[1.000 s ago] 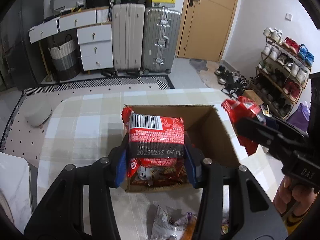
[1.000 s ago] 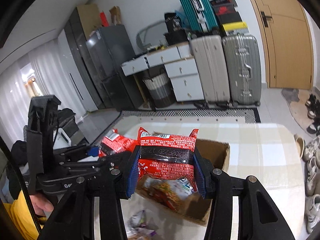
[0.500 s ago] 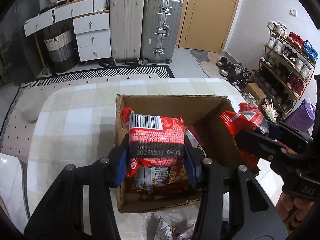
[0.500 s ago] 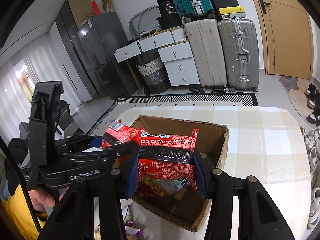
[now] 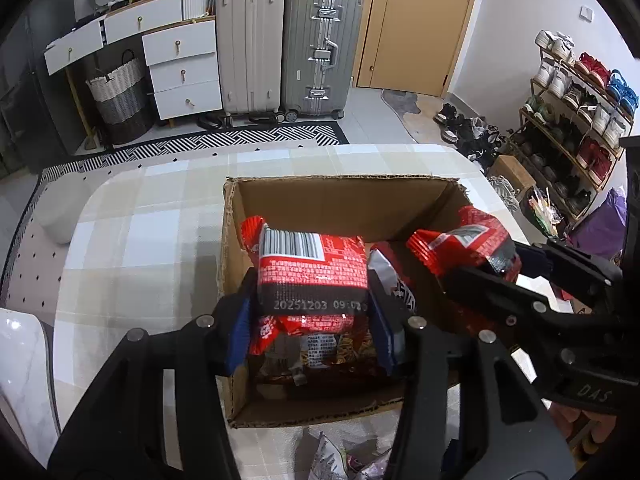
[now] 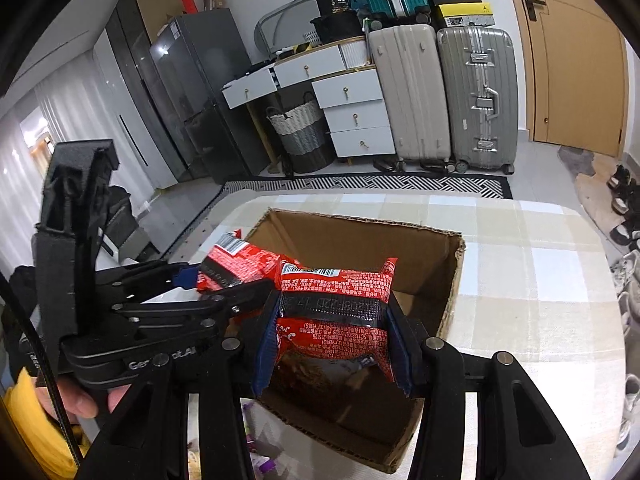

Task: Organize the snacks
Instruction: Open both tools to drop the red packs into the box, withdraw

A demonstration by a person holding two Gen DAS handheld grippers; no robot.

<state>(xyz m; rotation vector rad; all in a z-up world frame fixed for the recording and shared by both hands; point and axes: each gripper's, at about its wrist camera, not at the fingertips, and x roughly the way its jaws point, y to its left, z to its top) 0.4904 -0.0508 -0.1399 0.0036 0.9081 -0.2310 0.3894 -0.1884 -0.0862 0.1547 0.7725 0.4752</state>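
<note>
An open cardboard box stands on the checked table, and it also shows in the right wrist view. My left gripper is shut on a red snack packet and holds it over the box's near left part. My right gripper is shut on a second red snack packet and holds it over the box's right side; this packet also shows in the left wrist view. Several snack packets lie inside the box below.
Loose snack bags lie on the table in front of the box. Beyond the table stand two suitcases, white drawers, a woven basket and a shoe rack at the right.
Both grippers have moved forward and down over the box with their packets. The box now fills more of both views and the packets sit lower inside its opening.
</note>
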